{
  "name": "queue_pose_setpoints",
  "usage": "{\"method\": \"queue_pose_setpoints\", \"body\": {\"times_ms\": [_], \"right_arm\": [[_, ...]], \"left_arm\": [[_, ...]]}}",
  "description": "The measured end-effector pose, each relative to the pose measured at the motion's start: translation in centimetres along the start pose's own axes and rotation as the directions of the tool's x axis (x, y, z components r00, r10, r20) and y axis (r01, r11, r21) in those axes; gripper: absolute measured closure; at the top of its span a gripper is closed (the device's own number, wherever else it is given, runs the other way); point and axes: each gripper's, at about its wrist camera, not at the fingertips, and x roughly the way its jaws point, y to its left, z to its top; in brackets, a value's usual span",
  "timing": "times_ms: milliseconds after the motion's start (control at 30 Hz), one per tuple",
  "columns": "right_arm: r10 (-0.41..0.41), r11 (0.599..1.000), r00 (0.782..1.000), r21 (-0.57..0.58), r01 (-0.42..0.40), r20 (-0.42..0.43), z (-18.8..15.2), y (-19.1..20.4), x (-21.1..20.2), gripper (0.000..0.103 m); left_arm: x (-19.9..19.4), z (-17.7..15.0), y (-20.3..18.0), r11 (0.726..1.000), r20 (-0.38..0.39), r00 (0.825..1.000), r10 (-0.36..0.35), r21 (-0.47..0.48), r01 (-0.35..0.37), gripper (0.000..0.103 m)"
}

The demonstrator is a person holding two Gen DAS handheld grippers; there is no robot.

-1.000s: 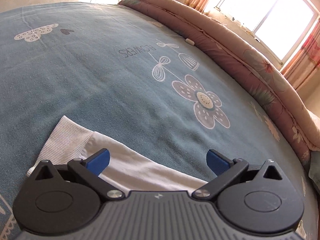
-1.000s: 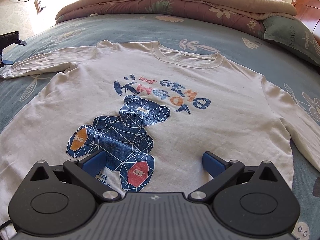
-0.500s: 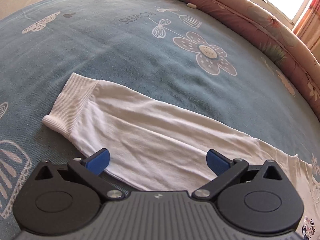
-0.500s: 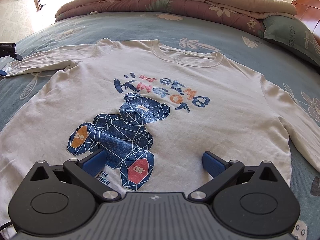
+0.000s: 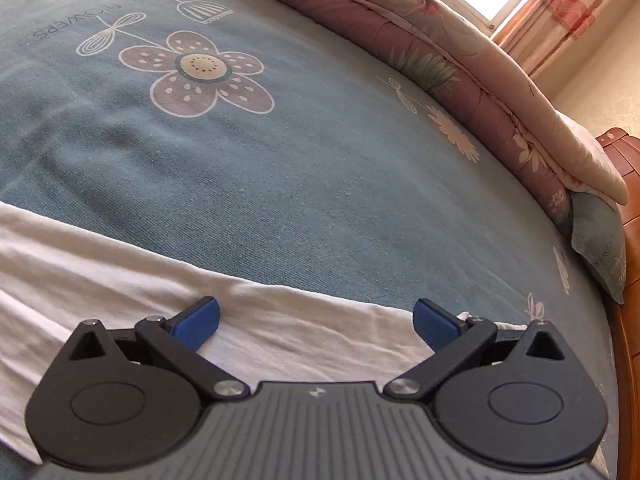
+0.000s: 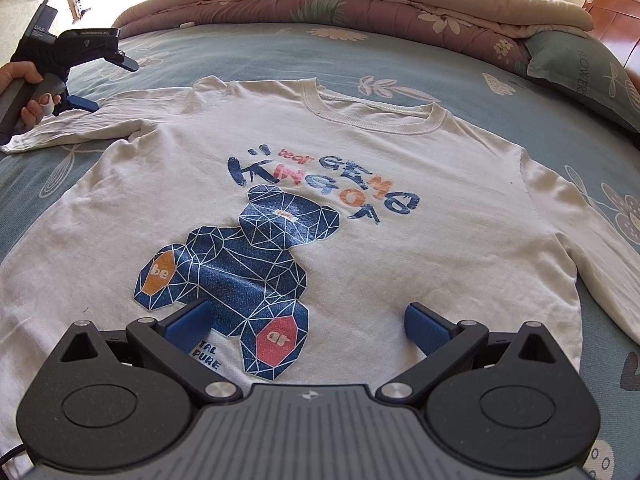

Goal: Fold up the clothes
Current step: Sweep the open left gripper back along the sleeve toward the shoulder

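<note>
— Shirt [image 6: 360,184] first: where does it lie?
— Flat and face up on the bed [image 6: 248,52], a blue sheet with flower prints. It is white or cream, long-sleeved, with a ribbed round collar [image 6: 372,112] toward the quilt [image 6: 360,4] rolled along the far side.

— And the print?
— A dark blue bear [image 6: 240,272] built of triangles, with orange and red patches reading "be" and "ar". Above it are blue and orange letters, upside down from the right wrist view.

— The sleeves?
— Left sleeve [image 6: 80,128] stretches out sideways, a little wrinkled. The other sleeve [image 6: 592,248] angles down beside the body.

— The grippers?
— Right gripper [image 6: 308,324] sits above the hem, blue fingers [image 6: 426,326] spread wide, holding nothing. Left gripper [image 5: 316,322] is over the left sleeve [image 5: 120,264], its fingers [image 5: 198,318] equally wide apart, nothing between them but cloth below. Whether the tips touch the fabric, I cannot tell.

— Who holds it?
— A hand [image 6: 30,92] grips its handle, seen at the right view's left edge.
</note>
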Motion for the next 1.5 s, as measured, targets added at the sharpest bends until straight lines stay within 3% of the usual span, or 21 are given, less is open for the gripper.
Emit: {"method": "queue_pose_setpoints", "body": {"times_ms": [233,433,533,633,767,967,1133,1233,1300,1400,1433,1500], "right_arm": [[-0.001,1.0,1.0,0.0,0.001,-0.005,0.0,0.0,0.0,0.0],[-0.002,1.0,1.0,0.002,0.002,0.0,-0.1,0.1,-0.1,0.0],[-0.002,1.0,1.0,0.003,0.002,0.004,-0.1,0.1,-0.1,0.0],[0.003,1.0,1.0,0.004,-0.003,0.008,-0.2,0.0,-0.1,0.0],[0.013,1.0,1.0,0.005,-0.013,0.008,-0.1,-0.2,0.0,0.0],[0.013,1.0,1.0,0.002,-0.013,0.025,-0.4,-0.1,-0.1,0.0],[0.011,1.0,1.0,0.002,-0.012,0.025,-0.3,-0.1,0.0,0.0],[0.01,1.0,0.999,0.001,-0.01,0.031,-0.4,-0.1,-0.1,0.0],[0.006,1.0,1.0,0.002,-0.006,0.029,-0.4,0.0,-0.1,0.0],[0.004,1.0,0.999,0.003,-0.004,0.034,-0.5,0.0,-0.1,0.0],[0.005,1.0,0.999,0.004,-0.006,0.034,-0.5,0.0,-0.1,0.0],[0.007,1.0,0.999,0.006,-0.008,0.035,-0.5,-0.1,-0.1,0.0]], "left_arm": [[-1.0,0.8,-1.2,1.0,0.007,1.0,0.02,0.014,-0.02,0.001],[-4.6,-2.9,-4.7,0.983,-0.068,0.987,-0.144,0.103,0.151,0.001],[-4.3,-5.5,-5.6,0.978,-0.123,0.977,-0.173,0.094,0.185,0.001],[-3.3,-7.4,-5.3,0.985,-0.16,0.977,-0.139,0.077,0.153,0.001],[-4.3,-7.9,-5.3,0.992,-0.149,0.983,-0.112,0.035,0.118,0.001],[-4.7,-7.7,-8.6,0.971,-0.123,0.972,-0.199,0.109,0.213,0.001],[-1.6,-9.5,-8.6,0.973,-0.171,0.967,-0.189,0.102,0.209,0.001],[-2.8,-10.2,-9.2,0.969,-0.171,0.968,-0.186,0.134,0.209,0.001],[-4.2,-10.8,-9.8,0.949,-0.17,0.951,-0.258,0.138,0.282,0.001],[-4.5,-11.9,-11.1,0.917,-0.223,0.912,-0.344,0.128,0.377,0.001],[-4.2,-12.5,-11.3,0.925,-0.24,0.921,-0.308,0.149,0.348,0.001],[-3.4,-13.2,-11.2,0.961,-0.226,0.964,-0.138,0.204,0.186,0.001]]}}
